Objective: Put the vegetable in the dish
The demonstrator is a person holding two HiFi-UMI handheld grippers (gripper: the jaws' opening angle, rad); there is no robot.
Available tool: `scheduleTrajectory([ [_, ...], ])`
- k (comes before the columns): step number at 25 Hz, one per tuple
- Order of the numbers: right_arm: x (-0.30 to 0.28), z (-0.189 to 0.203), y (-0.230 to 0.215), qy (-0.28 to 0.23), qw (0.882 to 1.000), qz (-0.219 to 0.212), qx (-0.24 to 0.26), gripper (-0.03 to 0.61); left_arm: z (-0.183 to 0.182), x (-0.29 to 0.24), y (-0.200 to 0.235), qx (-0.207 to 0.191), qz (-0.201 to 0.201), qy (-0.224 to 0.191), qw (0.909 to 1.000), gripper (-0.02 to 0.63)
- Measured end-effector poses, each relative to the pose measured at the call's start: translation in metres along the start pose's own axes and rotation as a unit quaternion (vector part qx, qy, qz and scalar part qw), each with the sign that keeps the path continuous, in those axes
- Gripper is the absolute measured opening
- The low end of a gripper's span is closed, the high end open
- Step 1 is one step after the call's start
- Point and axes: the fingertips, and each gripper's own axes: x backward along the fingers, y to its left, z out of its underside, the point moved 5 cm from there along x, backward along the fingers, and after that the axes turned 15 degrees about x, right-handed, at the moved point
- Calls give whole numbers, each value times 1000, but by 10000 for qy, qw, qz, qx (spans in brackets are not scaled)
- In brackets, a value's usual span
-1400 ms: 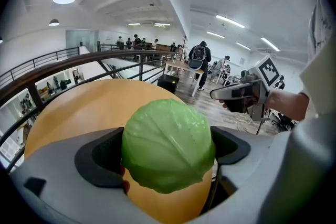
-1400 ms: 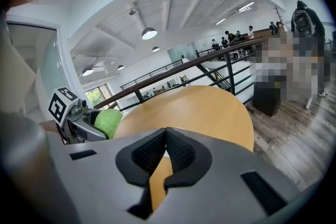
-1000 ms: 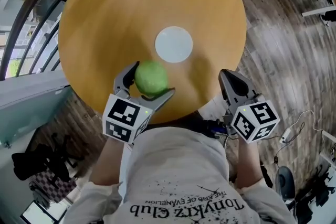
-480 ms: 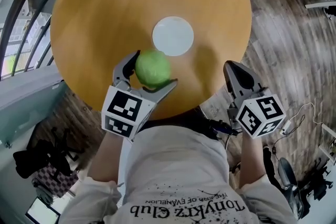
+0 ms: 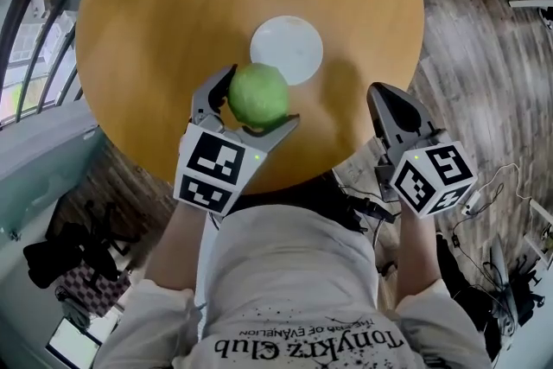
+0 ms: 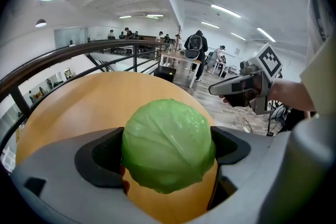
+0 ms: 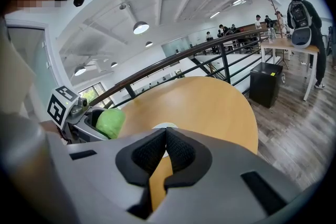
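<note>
Slipping is judged main risk: cabbage (image 5: 258, 96), round, smooth, waxy-leaved, is clamped at its sides between dark padded jaws of left gripper (image 5: 259, 99), and could roll off if released short of dish (image 5: 294, 37). Cabbage is held at near edge of dish, over wooden worktop (image 5: 164, 4). Dish: white, round, shallow, little rim to stop roll. Right gripper (image 5: 385, 96), jaws pressed together on nothing, is held off to right of dish.

Your left gripper (image 5: 257, 101) clamps the cabbage (image 5: 259, 92), one jaw against each side. Your right gripper (image 5: 380, 92) is level beside it, jaws pressed together and empty. Both forearms reach forward from your chest.
</note>
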Motion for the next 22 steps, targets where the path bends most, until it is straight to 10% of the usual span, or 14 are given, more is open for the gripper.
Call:
scheduleTrajectory([
  [22,-39,4,-16,-49,9996,-200,-213,17,0,-72,30,-121,-312,446,9984,503],
])
